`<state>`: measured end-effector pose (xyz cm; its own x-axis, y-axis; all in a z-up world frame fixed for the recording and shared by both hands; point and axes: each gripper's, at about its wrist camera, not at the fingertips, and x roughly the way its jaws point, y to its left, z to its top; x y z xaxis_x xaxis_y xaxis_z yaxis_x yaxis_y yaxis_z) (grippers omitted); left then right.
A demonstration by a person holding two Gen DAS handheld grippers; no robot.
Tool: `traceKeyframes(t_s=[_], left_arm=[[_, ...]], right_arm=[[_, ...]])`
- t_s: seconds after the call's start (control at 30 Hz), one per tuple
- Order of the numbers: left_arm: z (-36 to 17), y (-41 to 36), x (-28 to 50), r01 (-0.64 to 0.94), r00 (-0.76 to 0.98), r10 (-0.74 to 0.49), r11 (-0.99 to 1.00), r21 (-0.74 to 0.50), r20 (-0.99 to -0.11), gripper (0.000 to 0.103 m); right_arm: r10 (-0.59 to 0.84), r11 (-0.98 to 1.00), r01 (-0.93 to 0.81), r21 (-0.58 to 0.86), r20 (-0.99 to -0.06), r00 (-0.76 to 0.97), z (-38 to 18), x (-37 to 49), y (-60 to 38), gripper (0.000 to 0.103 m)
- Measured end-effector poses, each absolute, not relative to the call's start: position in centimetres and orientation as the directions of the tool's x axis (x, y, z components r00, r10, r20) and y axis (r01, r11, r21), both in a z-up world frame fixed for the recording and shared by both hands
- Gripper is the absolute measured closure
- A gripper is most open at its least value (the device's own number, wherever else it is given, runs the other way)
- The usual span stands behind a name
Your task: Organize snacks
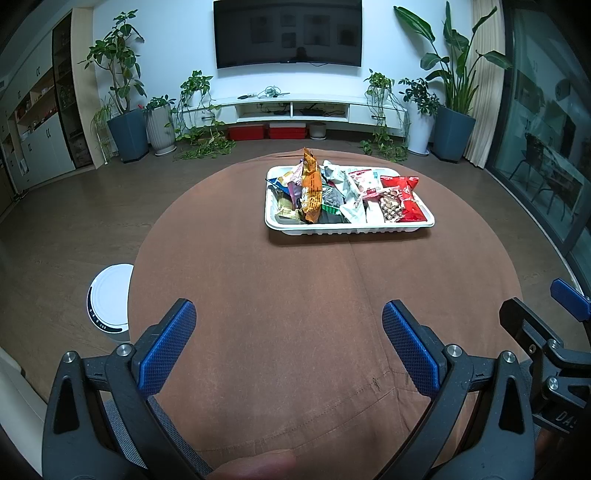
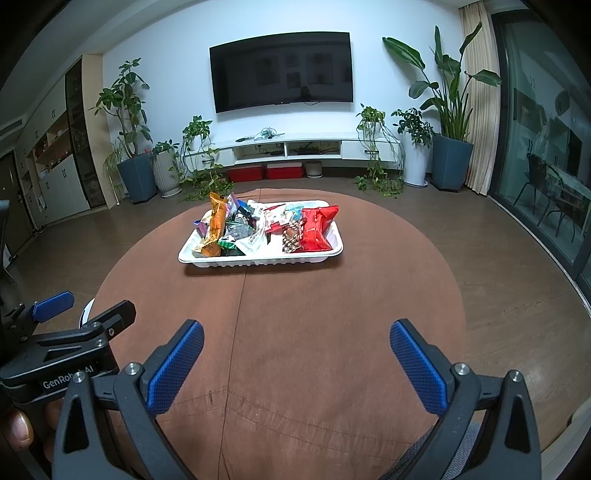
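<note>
A white tray [image 1: 351, 229] stands on the far part of a round table with a brown cloth [image 1: 295, 295]. It holds several snack packets, among them an upright orange packet [image 1: 311, 188] and a red packet [image 1: 406, 197]. My left gripper [image 1: 289, 325] is open and empty, low over the near part of the table, well short of the tray. In the right wrist view the tray [image 2: 258, 261] with the orange packet [image 2: 215, 229] and red packet [image 2: 316, 229] lies ahead. My right gripper [image 2: 296, 345] is open and empty, beside the left one.
A white round bin [image 1: 109, 299] stands on the floor left of the table. A TV [image 1: 288, 33], a white console [image 1: 295, 109] and potted plants line the far wall. Glass doors [image 1: 546, 147] are on the right.
</note>
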<state>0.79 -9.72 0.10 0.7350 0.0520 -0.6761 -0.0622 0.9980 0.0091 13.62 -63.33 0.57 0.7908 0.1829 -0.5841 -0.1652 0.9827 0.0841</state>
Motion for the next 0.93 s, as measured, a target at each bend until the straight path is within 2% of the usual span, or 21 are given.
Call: traceKeyframes(t_s=[0.93], left_arm=[[-0.10,-9.52,1.04,-0.068,0.734,0.059,0.998,0.013,-0.677,0.001]], right_arm=[[0.185,0.982,-0.166,0.088,-0.592,0.785,0.73,13.31,-63.40,0.000]])
